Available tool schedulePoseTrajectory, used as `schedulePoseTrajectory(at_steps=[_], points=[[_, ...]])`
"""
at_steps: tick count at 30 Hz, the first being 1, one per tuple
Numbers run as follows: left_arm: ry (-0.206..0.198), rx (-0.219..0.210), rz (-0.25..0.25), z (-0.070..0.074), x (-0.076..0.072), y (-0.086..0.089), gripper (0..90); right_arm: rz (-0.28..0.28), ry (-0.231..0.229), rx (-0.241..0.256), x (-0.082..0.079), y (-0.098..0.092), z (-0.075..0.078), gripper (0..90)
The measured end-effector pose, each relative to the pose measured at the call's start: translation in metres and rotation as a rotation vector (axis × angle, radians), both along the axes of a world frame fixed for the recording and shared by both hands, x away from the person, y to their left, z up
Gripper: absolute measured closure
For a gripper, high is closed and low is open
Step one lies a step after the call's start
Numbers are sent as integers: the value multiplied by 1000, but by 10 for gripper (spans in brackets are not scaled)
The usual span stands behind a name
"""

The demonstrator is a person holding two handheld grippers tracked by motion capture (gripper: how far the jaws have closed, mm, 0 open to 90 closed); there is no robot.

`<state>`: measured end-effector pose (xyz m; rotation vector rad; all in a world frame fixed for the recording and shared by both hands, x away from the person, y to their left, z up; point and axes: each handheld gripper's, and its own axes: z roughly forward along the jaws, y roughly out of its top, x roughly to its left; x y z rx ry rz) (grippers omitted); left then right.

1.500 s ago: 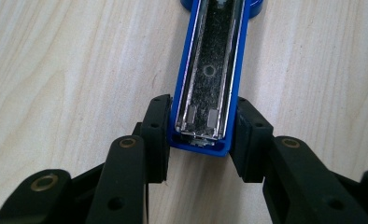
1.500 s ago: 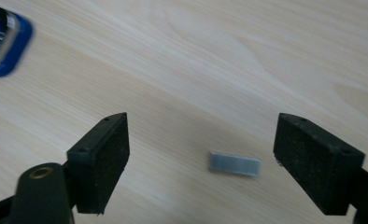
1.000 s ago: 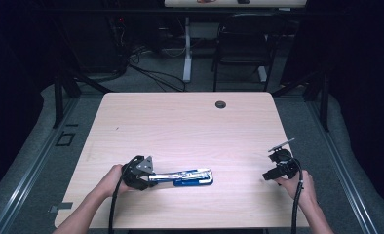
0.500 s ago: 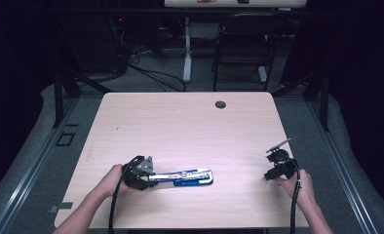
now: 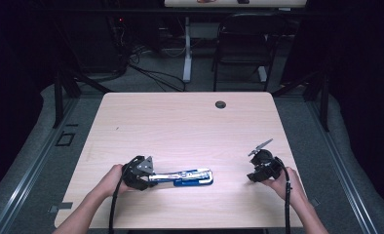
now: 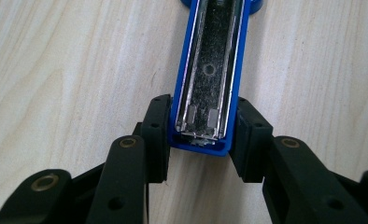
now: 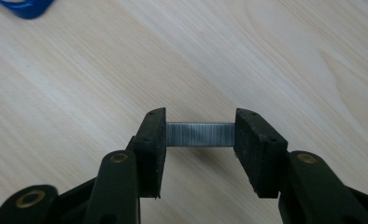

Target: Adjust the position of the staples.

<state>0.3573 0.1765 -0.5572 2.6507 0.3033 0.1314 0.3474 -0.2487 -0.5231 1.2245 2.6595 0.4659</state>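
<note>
A blue stapler [image 5: 190, 177] lies opened out flat on the wooden table [image 5: 180, 126], its metal staple channel [image 6: 210, 70] facing up. My left gripper [image 5: 140, 174] is shut on the stapler's near end [image 6: 201, 140], one jaw on each blue side. At the table's right my right gripper [image 5: 258, 171] is shut on a short grey strip of staples [image 7: 200, 134], held crosswise between the pads just above the table. A corner of the blue stapler [image 7: 25, 7] shows at the top left of the right gripper view.
A dark round grommet [image 5: 220, 104] sits near the table's far edge. Behind the table stand a black chair [image 5: 241, 44] and cables on the floor. The person's forearms come in from the bottom edge.
My right gripper has shifted slightly left and toward the table's front edge with the staple strip. The left gripper and stapler have stayed put.
</note>
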Motion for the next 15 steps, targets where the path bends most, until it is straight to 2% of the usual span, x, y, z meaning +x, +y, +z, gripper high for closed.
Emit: schedulePoseTrajectory(at_steps=[1, 5, 10, 11, 12, 15], points=[[1, -1, -2, 0, 0, 0, 630, 20, -11, 17, -1, 5, 0, 548], [-3, 0, -4, 0, 0, 0, 630, 102, -48, 19, -2, 19, 3, 548], [-8, -1, -1, 0, 0, 0, 630, 197, -43, -3, -1, 37, 1, 548], [-7, -1, -1, 0, 0, 0, 630, 223, -3, 8, -1, 39, 1, 548], [-7, -1, -1, 0, 0, 0, 630, 229, -44, 10, -2, 43, -2, 548], [-10, -1, 0, 0, -1, 0, 630, 284, -39, -11, -3, 54, -4, 549]])
